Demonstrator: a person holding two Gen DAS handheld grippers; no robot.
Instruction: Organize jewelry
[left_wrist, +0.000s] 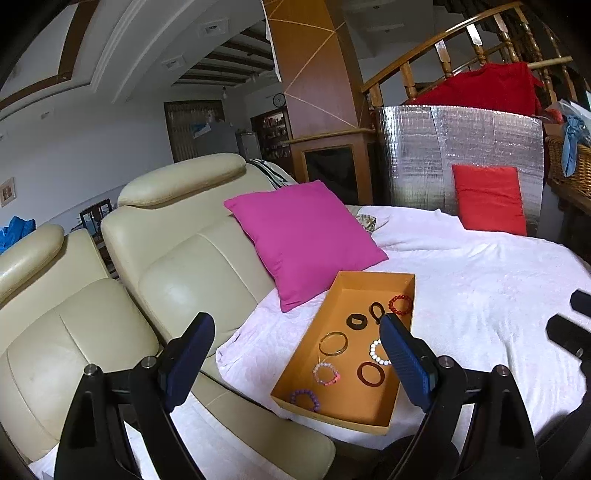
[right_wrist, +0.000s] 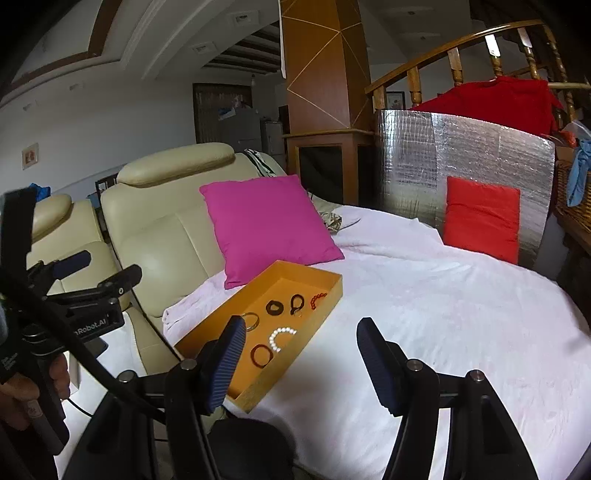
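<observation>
An orange tray lies on the white blanket, and it shows in the right wrist view too. Inside are several pieces: a red bead bracelet, a black scrunchie, a gold bangle, a white bead bracelet, a brown ring, plus pink and purple bead bracelets. My left gripper hangs open above the tray's near end, holding nothing. My right gripper is open and empty over the blanket at the tray's right side.
A magenta cushion leans on the cream leather sofa just behind the tray. A red cushion rests against a silver foil panel at the back. A wicker basket stands far right. A hand grips the left tool.
</observation>
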